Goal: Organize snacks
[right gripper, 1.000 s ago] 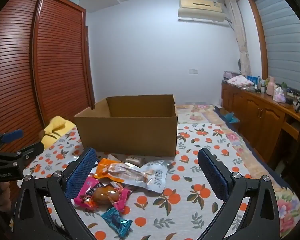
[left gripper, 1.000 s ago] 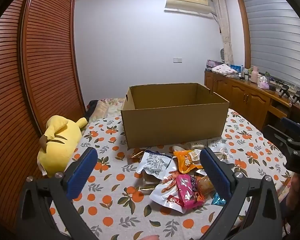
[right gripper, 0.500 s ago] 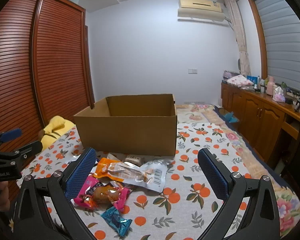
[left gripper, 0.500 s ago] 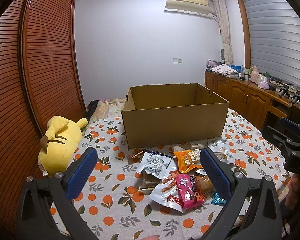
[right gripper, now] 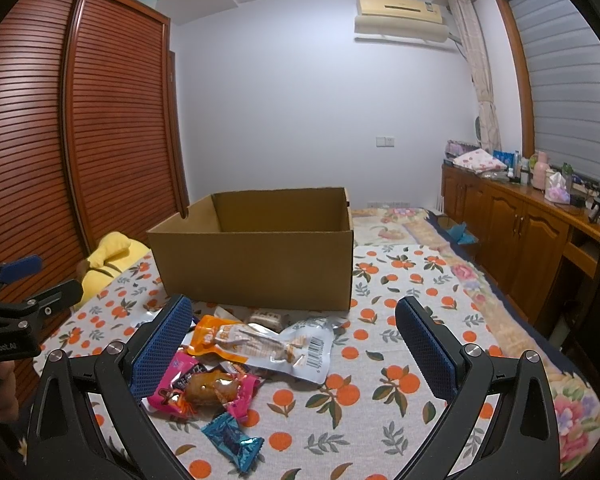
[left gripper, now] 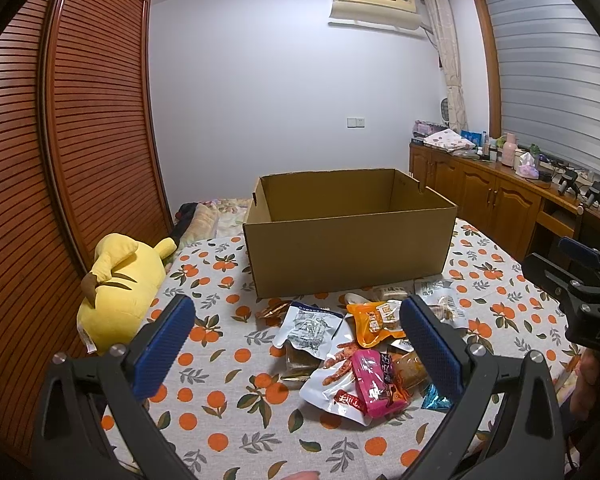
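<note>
Grippers L (left gripper: 296, 344) & R (right gripper: 292, 346) wide open, empty, above snack pile (right gripper: 256, 348), near box (right gripper: 256, 264).

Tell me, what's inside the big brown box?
Only bare inner walls of the cardboard box show, with no snacks above the rim. Its near wall hides the bottom, so something flat could lie there unseen. The snack packets still sit outside on the tablecloth.

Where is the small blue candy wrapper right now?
In the right wrist view the blue candy wrapper lies nearest the camera, just below the pink snack packet on the orange-print tablecloth.
</note>
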`<state>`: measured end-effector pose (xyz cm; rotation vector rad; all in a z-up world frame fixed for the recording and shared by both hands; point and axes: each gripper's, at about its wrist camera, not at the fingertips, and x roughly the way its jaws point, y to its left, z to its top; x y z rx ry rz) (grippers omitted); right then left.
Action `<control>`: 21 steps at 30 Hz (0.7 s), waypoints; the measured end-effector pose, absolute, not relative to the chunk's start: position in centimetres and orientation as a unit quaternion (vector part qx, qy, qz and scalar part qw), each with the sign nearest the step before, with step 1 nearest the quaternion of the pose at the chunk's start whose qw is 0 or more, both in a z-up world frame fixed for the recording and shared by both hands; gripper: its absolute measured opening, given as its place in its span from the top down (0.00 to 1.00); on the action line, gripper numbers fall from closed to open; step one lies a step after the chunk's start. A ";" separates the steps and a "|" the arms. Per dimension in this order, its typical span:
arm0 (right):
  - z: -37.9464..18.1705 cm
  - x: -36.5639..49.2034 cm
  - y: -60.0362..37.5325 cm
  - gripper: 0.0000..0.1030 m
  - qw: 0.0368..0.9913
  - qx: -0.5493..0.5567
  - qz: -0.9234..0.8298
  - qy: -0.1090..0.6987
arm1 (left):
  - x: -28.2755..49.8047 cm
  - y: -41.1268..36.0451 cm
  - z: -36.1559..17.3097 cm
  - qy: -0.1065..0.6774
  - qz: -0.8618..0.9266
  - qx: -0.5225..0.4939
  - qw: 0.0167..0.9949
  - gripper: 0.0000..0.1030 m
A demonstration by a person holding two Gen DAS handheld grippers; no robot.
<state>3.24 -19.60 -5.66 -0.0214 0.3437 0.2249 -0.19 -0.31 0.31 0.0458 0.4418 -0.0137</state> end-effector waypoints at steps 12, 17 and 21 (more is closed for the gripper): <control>-5.6 3.2 -19.5 0.00 0.979 -0.011 0.111 0.171 | -0.2 -0.3 0.3 0.218 -0.007 0.023 0.976 0.00; -5.7 3.2 -19.5 0.00 0.979 -0.011 0.111 0.171 | -0.2 -0.3 0.3 0.218 -0.007 0.023 0.976 0.00; -5.6 3.2 -19.5 0.00 0.979 -0.011 0.111 0.171 | -0.5 -0.5 0.5 0.218 -0.007 0.023 0.976 0.00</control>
